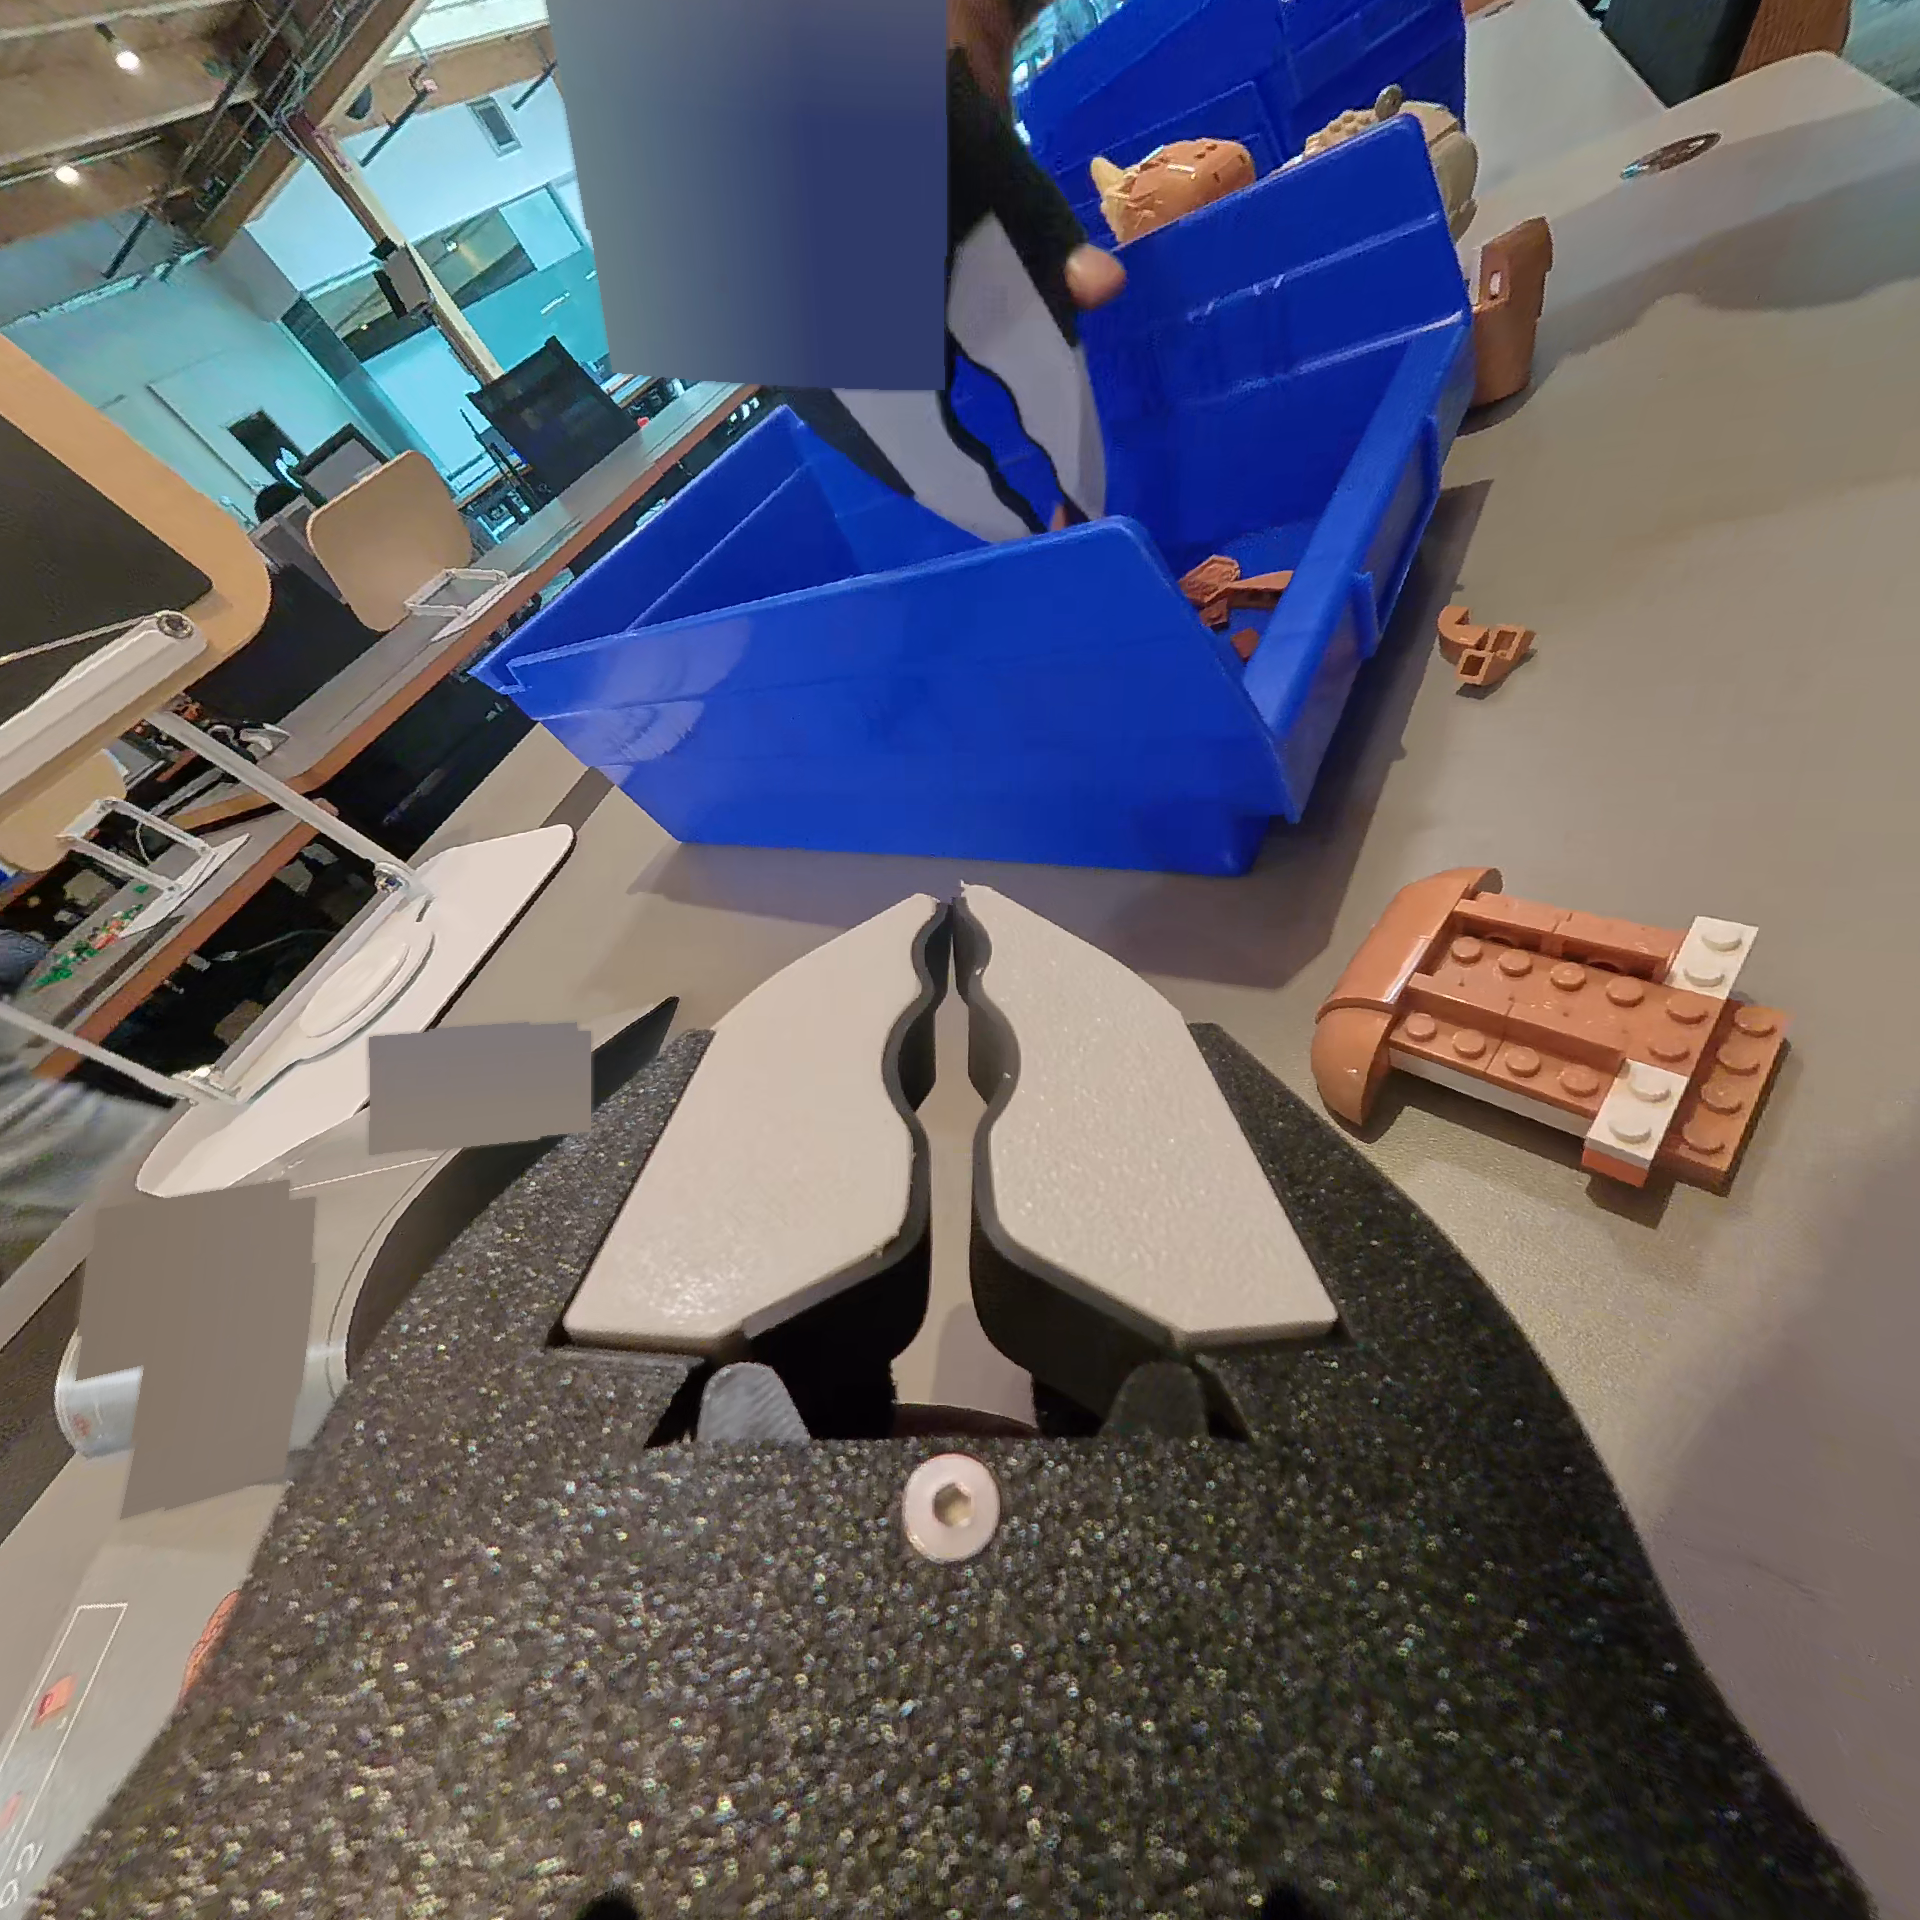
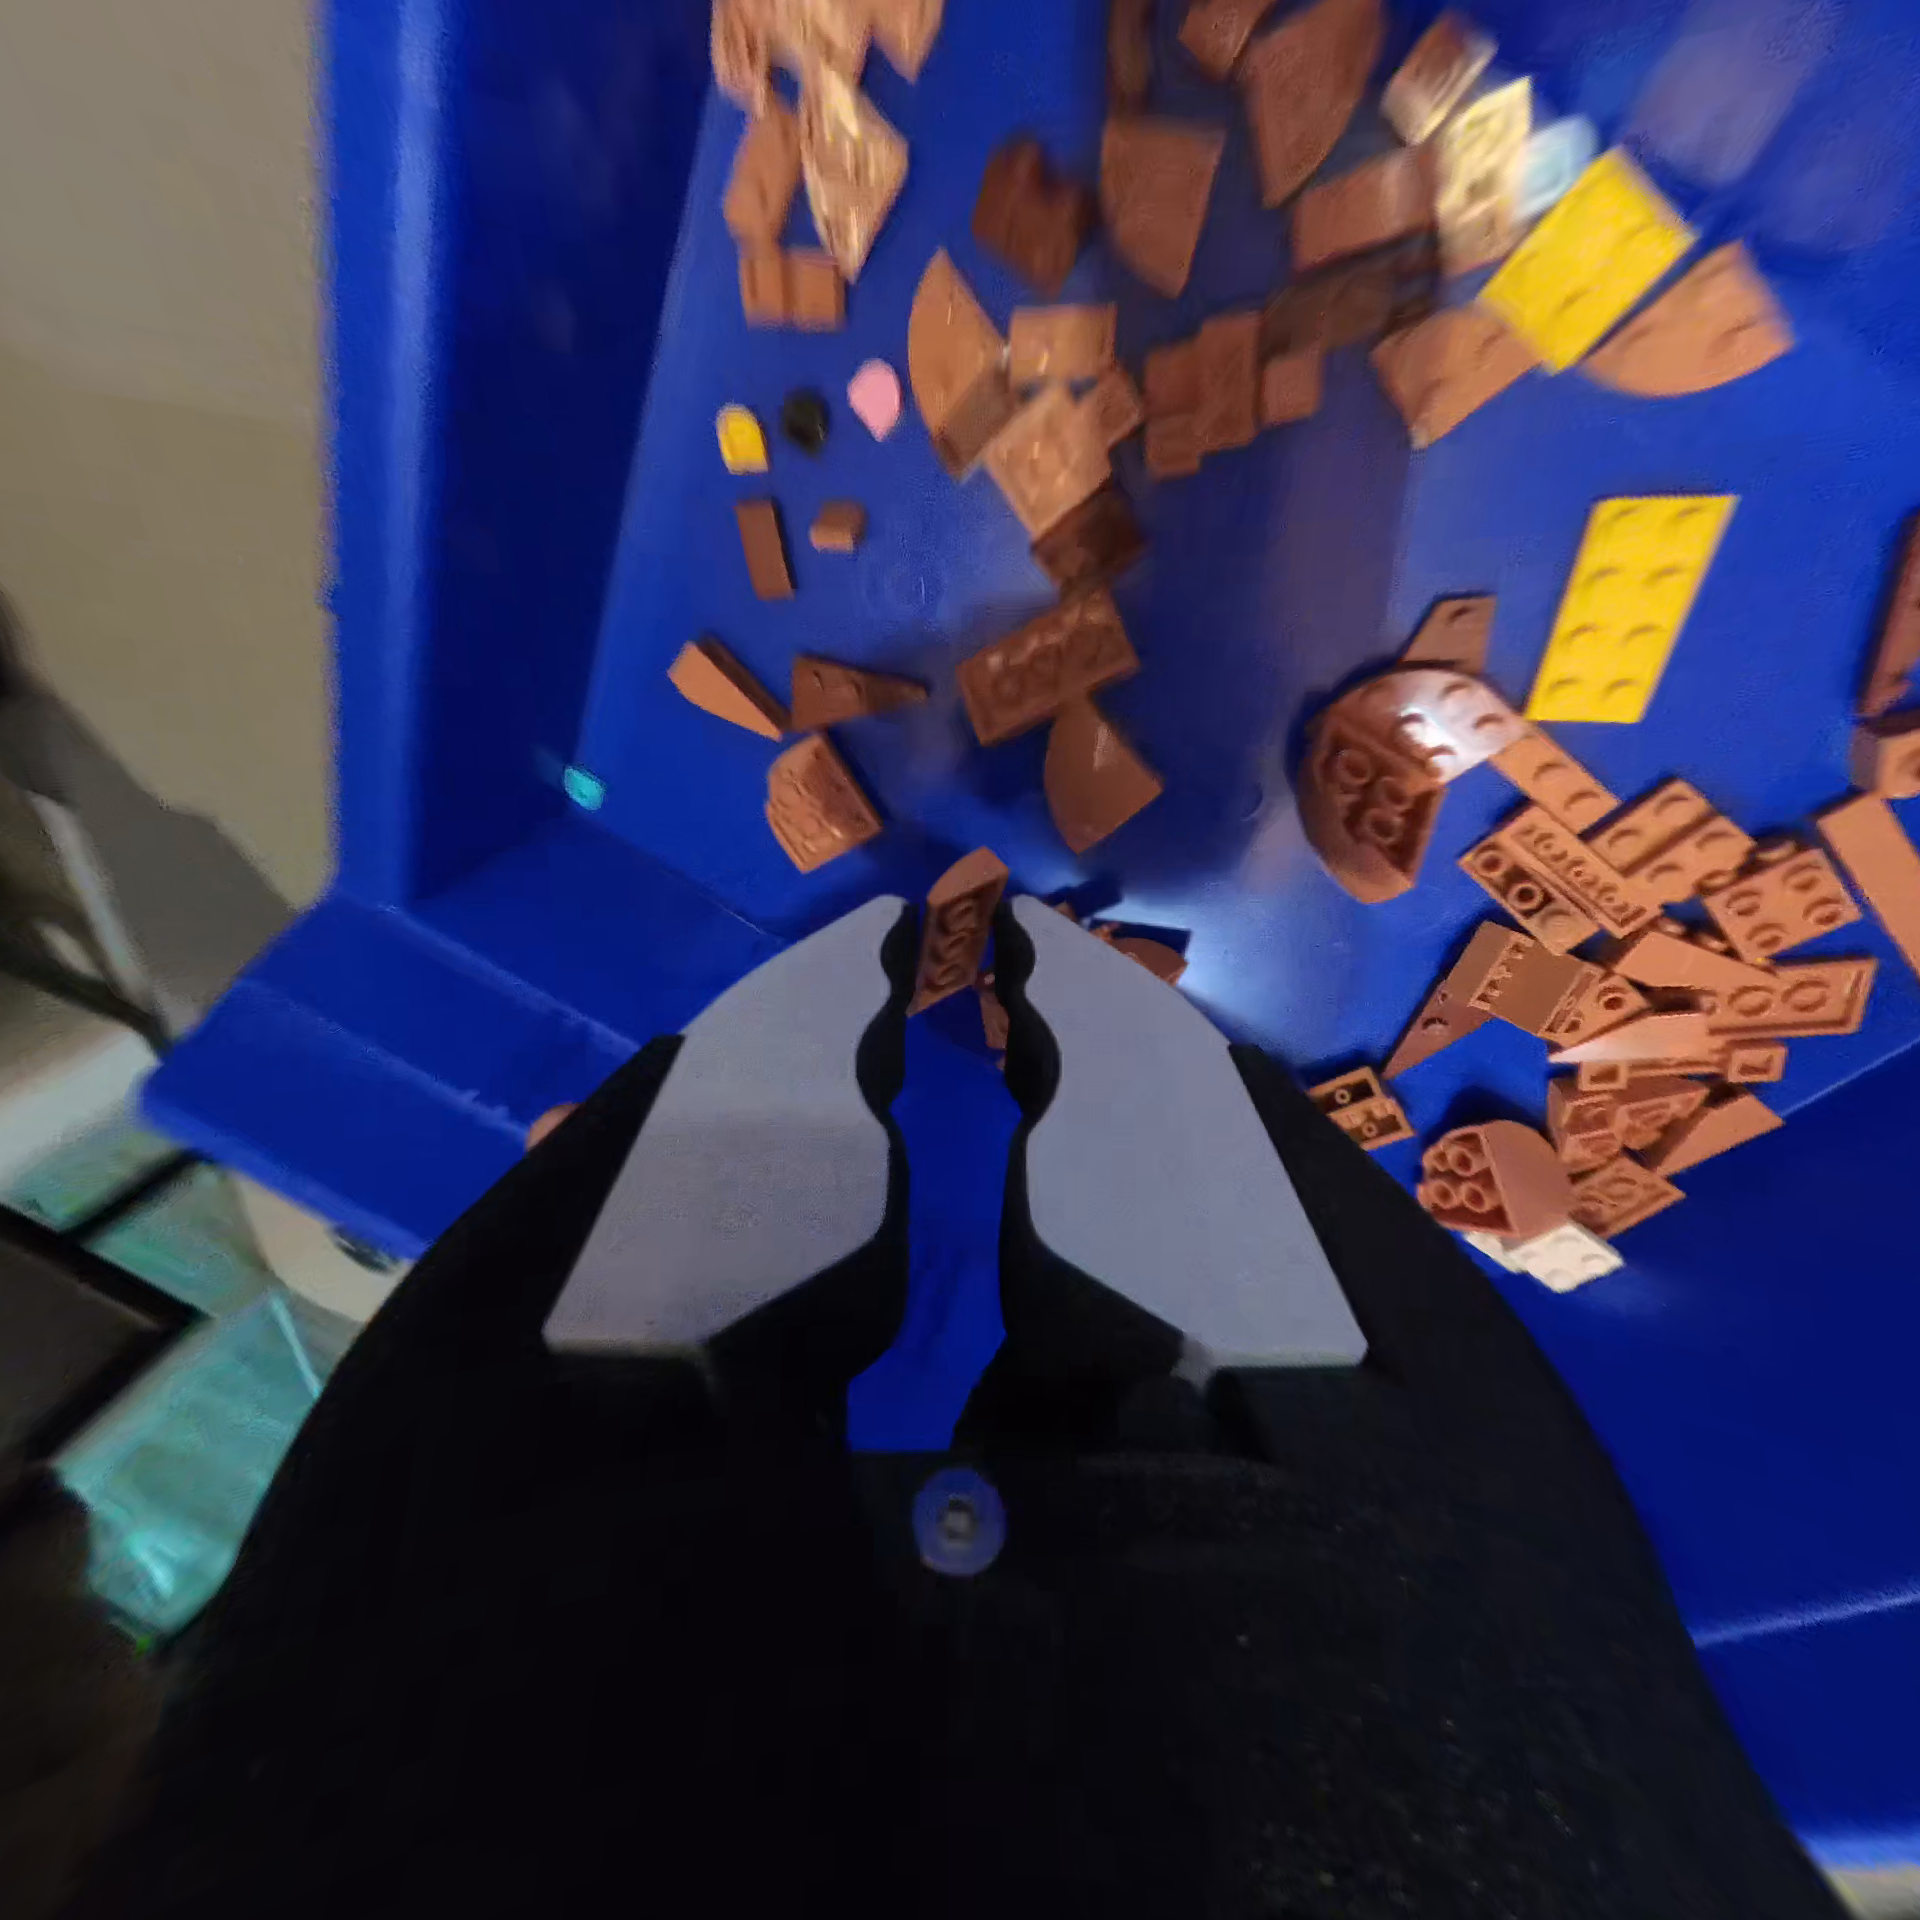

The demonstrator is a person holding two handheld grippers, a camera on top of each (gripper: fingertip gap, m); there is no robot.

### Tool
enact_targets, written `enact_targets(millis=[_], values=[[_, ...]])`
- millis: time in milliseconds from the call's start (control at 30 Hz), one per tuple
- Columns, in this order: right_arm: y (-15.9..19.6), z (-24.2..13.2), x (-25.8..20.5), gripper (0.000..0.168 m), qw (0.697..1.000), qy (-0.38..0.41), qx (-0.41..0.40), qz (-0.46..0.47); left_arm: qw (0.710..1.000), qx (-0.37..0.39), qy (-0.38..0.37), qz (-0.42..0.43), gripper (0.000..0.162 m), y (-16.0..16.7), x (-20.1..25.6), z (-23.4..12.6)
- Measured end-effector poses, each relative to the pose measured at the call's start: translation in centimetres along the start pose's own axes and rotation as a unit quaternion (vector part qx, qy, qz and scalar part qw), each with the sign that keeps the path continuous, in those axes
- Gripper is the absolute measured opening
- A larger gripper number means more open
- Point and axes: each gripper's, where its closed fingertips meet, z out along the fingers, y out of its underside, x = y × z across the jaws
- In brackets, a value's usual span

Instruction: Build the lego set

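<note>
Pinching a small brown plate (image 2: 961, 930) edge-on, your right tongs (image 2: 958, 914) hold it between the very tips, inside the blue bin (image 2: 499, 436) among loose brown, yellow and white pieces. Judge that plate as light, rigid and smooth-sided: it won't crush, but held this near the tips it could twist or pop out if you squeeze unevenly or knock it on the bin wall. You'd do better gripping across its two long flat edges, seated a little deeper between the pads. Your left tongs (image 1: 954, 914) are closed on nothing, tips together, hovering over the grey bench (image 1: 1714, 1455) in front of the bin. The partly built brown assembly (image 1: 1548, 1039), with white plates at its corners, lies on the bench just right of them. It looks stiff yet liable to come apart at its seams, so hold it by the long sides when you press the new plate down.
</note>
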Motion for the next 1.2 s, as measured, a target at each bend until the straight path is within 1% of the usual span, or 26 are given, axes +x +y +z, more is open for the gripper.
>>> enact_targets(millis=[100, 167, 233, 300, 400, 500, 567, 667, 700, 767, 900, 1100, 1200], values=[[-1.6, -2.5, -0.4, 0.014, 0.99, -0.068, 0.121, 0.037, 1.0, -0.001, -0.001, 0.003, 0.0, 0.1, 0.0, 0.0], [-2.2, -3.8, -0.4, 0.014, 0.977, -0.101, 0.178, 0.055, 1.0, -0.002, -0.001, 0.003, 0.0, 0.1, 0.0, -0.1], [-2.4, -4.7, -0.1, 0.014, 0.969, -0.112, 0.209, 0.064, 1.0, -0.002, 0.0, 0.004, 0.0, 0.1, 0.0, -0.1], [-2.3, -4.9, 0.3, 0.014, 0.968, -0.108, 0.217, 0.069, 1.0, -0.002, 0.0, 0.004, 0.0, 0.1, 0.0, -0.1], [-1.9, -4.1, 1.1, 0.014, 0.977, -0.076, 0.185, 0.074, 1.0, -0.002, 0.001, 0.004, 0.0, 0.1, 0.0, -0.1], [-1.3, -2.2, 2.4, 0.014, 0.992, -0.004, 0.11, 0.064, 1.0, -0.002, 0.001, 0.004, 0.0, 0.1, 0.0, -0.1], [-0.8, -0.9, 3.1, 0.016, 0.997, 0.049, 0.043, 0.049, 1.0, -0.003, 0.001, 0.004, 0.0, 0.1, 0.0, -0.1], [-0.1, 0.4, 2.9, 0.033, 0.994, 0.101, -0.04, 0.009, 1.0, -0.004, 0.0, 0.005, 0.0, 0.2, 0.0, -0.1], [0.0, 0.7, 2.4, 0.038, 0.993, 0.107, -0.058, -0.005, 1.0, -0.005, -0.001, 0.005, 0.0, 0.2, 0.0, -0.1], [-0.2, 1.5, 0.7, 0.042, 0.991, 0.1, -0.079, -0.029, 1.0, -0.004, -0.001, 0.006, 0.0, 0.2, 0.0, -0.1], [-0.2, 2.8, -2.4, 0.045, 0.99, 0.07, -0.111, -0.048, 1.0, -0.008, 0.002, 0.01, 0.0, 0.3, 0.1, -0.1], [0.4, 4.1, -2.8, 0.046, 0.986, 0.071, -0.146, -0.038, 1.0, -0.009, 0.001, 0.012, 0.0, 0.3, 0.1, -0.1], [0.5, 4.2, -2.5, 0.042, 0.982, 0.091, -0.159, -0.041, 1.0, -0.01, 0.0, 0.013, 0.0, 0.3, 0.1, -0.1]])
